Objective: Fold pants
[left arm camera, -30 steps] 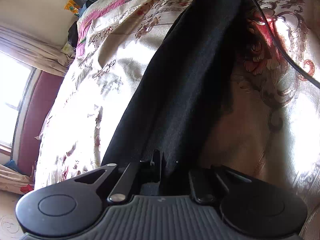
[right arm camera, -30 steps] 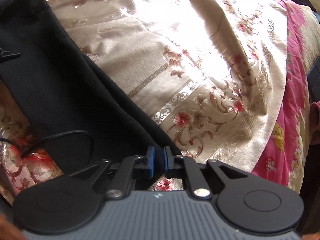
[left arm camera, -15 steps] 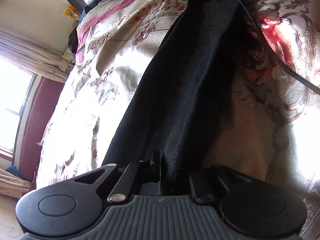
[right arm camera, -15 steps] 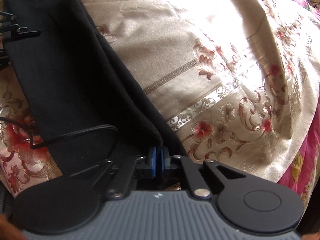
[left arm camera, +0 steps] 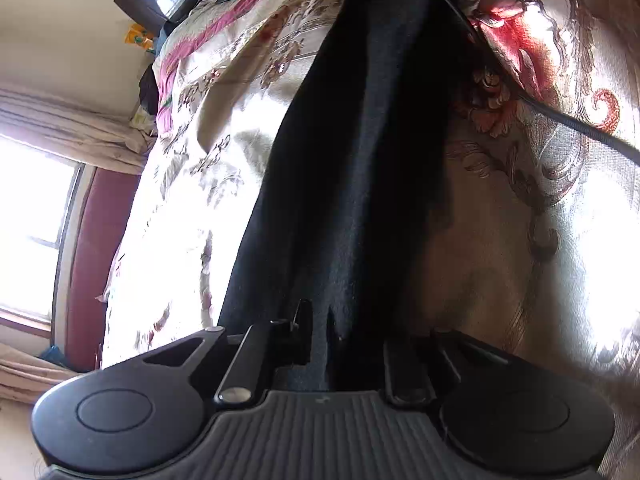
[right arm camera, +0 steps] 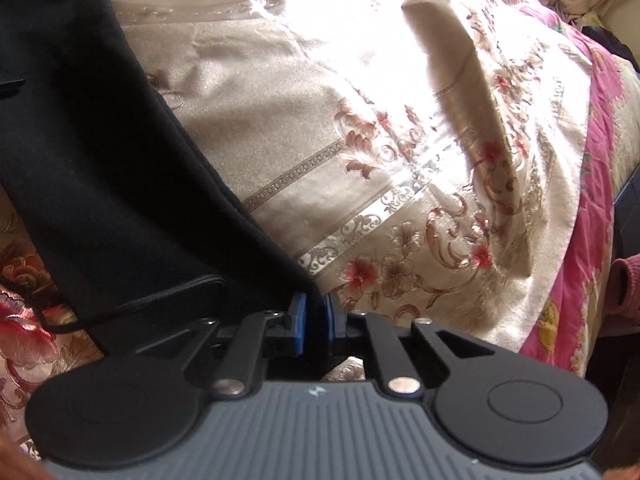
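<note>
Pants of black, soft, fleecy cloth (left arm camera: 360, 184) stretch as one long band away from the left tongs (left arm camera: 320, 336) toward the right tongs, hanging just over the cream satin bedspread with red and gold flowers (right arm camera: 360, 168) on the bed. The left tongs are nearly closed on one end of the cloth, which fills the gap between the fingers. The right tongs (right arm camera: 314, 320) are pinched tight on a corner of the same pants (right arm camera: 100, 184), blue pads almost meeting.

A thin black cable (left arm camera: 560, 120) lies over the bedspread to the right of the left tongs and runs close against the cloth; it could get caught inside the fold if the ends are brought together carelessly. The right grip holds only a small corner, so a hard pull could slip it free, and uneven tension would skew the fold.

Compared with a second ago, the band looks tauter and straighter, and both tongs have kept their hold.
</note>
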`<state>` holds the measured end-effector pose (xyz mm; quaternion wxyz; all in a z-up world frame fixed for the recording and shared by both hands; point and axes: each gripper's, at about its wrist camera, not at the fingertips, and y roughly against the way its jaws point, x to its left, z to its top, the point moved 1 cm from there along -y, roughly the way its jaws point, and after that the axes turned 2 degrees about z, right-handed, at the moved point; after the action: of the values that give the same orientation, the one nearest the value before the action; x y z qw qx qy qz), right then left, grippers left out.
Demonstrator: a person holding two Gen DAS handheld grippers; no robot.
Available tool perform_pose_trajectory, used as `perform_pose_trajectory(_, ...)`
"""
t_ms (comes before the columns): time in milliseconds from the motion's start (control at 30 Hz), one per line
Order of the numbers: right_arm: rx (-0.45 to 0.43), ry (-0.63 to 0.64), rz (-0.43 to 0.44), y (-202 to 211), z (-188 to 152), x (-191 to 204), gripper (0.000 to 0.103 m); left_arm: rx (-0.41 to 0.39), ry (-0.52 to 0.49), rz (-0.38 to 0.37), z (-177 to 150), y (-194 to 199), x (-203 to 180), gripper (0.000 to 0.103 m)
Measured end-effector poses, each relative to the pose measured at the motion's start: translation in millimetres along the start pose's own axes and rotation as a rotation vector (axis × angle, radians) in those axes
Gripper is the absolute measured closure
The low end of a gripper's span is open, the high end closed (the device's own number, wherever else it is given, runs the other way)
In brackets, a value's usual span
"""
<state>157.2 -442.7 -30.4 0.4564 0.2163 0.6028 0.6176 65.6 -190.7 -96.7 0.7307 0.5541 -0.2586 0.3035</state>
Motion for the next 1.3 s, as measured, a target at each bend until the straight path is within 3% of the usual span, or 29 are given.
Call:
perform_pose_trajectory(67,-0.02,-0.041,-0.042,23.7,-3.0,-5.5,0.092,0.002,0.052,-0.002,-2.4,12.8,13.5,0.064)
perform_pose_trajectory(133,-0.093,-0.042,-0.021,46.6,0.7,3.8,0.09,0.006,0.091,-0.007,-3.5,18.3,19.2,0.059)
perform_pose_trajectory(233,-0.171,-0.015,0.141,45.3,19.0,41.4,0.089,0.039,0.156,-0.048,0.2,5.2,16.6,0.058)
perform_pose_trajectory(300,-0.114,0.016,0.176,19.1,23.0,64.4,0.093,0.054,0.166,-0.117,1.4,-2.6,9.9,0.061)
perform_pose_trajectory(400,0.055,-0.004,0.141,-24.4,8.9,68.3,0.093,0.056,0.171,-0.159,-4.3,7.1,11.7,0.063)
perform_pose_trajectory(433,0.069,-0.017,0.124,-25.9,5.9,64.1,0.092,0.061,0.178,-0.169,-8.0,12.1,15.5,0.061)
perform_pose_trajectory(600,-0.061,-0.019,0.14,22.6,38.3,60.9,0.092,0.105,0.285,-0.103,-34.9,39.6,49.4,0.059)
perform_pose_trajectory(700,-0.145,-0.011,0.177,38.3,75.4,76.1,0.089,0.118,0.349,0.004,-57.6,40.2,73.7,0.059)
perform_pose_trajectory(833,-0.205,0.006,0.255,42.0,143.0,119.1,0.089,0.156,0.435,0.13,-111.0,27.2,103.1,0.059)
perform_pose_trajectory(1033,-0.248,0.018,0.346,28.7,259.3,189.5,0.088,0.217,0.523,0.25,-213.4,5.5,151.2,0.059)
perform_pose_trajectory(1100,-0.252,0.008,0.373,20.2,292.4,206.2,0.088,0.249,0.547,0.27,-250.4,-3.6,161.3,0.059)
perform_pose_trajectory(1200,-0.252,-0.012,0.426,1.7,340.5,222.7,0.088,0.359,0.574,0.282,-309.1,-17.4,162.6,0.059)
perform_pose_trajectory(1300,-0.253,-0.056,0.5,-19.1,376.6,226.8,0.087,0.425,0.599,0.245,-354.6,-24.0,148.9,0.056)
